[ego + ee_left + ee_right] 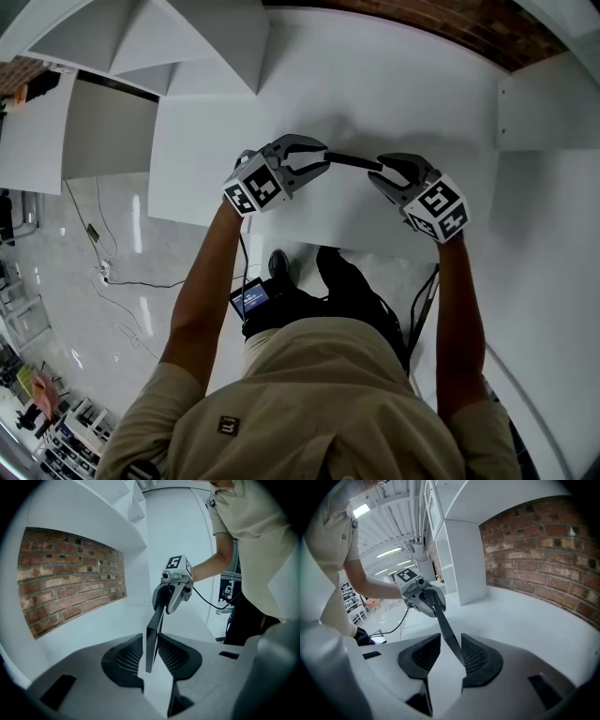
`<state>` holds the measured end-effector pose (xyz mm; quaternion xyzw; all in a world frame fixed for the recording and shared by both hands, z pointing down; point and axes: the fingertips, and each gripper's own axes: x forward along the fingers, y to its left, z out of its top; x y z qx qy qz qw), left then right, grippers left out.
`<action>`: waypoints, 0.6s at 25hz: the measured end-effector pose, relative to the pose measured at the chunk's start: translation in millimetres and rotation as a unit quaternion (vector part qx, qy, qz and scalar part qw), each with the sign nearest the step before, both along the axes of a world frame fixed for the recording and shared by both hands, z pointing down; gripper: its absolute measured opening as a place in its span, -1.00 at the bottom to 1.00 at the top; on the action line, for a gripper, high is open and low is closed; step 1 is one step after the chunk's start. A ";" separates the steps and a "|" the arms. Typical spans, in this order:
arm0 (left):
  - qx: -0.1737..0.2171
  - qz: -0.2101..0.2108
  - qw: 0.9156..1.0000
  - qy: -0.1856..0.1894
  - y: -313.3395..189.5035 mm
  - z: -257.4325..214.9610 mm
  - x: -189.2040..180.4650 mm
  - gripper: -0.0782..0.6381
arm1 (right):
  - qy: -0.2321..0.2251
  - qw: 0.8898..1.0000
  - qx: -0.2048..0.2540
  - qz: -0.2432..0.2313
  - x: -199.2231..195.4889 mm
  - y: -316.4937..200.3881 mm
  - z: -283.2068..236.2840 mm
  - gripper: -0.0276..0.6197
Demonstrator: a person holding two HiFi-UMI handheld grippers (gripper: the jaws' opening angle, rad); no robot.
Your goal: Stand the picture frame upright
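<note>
A thin black picture frame (pixel 354 160) hangs edge-on over the white table (pixel 375 84), spanning the space between my two grippers. My left gripper (pixel 319 157) grips its left end; in the left gripper view the frame (pixel 151 639) stands nearly upright with both pads closed against it. My right gripper (pixel 386 169) is at the other end. In the right gripper view the frame (pixel 447 630) slants across a wider gap and leans on the right pad only, so these jaws stand open around it. Each gripper view shows the opposite gripper at the frame's far end: the right one (pixel 169 597), the left one (pixel 423 597).
A brick wall (pixel 70 573) backs the table. White shelf units (pixel 187 37) stand at the far left and a white upright cabinet (pixel 464 559) at the table's end. Cables (pixel 112 277) lie on the glossy floor to the left of the person.
</note>
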<state>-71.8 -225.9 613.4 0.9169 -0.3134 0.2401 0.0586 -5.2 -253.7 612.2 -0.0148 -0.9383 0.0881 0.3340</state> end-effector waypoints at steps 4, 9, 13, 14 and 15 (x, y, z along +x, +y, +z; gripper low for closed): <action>0.001 0.001 1.000 -0.004 2.6 -2.2 -0.8 -0.55 | 0.000 1.000 0.002 0.001 1.4 0.0 -1.5 -0.49; 0.005 -0.005 1.000 -0.004 2.6 -5.4 -0.8 -0.55 | -0.003 1.000 0.007 0.005 2.7 0.1 -3.7 -0.49; 0.009 -0.016 1.000 0.000 -1.3 -7.4 -0.4 -0.55 | -0.013 1.000 0.012 0.012 0.3 0.0 -6.9 -0.55; 0.010 -0.018 1.000 0.000 -2.5 -7.2 -0.5 -0.55 | -0.014 1.000 0.013 0.015 -0.2 -1.3 -7.1 -0.57; 0.010 -0.019 1.000 -0.001 -3.6 -7.1 -0.6 -0.55 | -0.015 1.000 0.014 0.018 -0.7 -2.7 -6.9 -0.59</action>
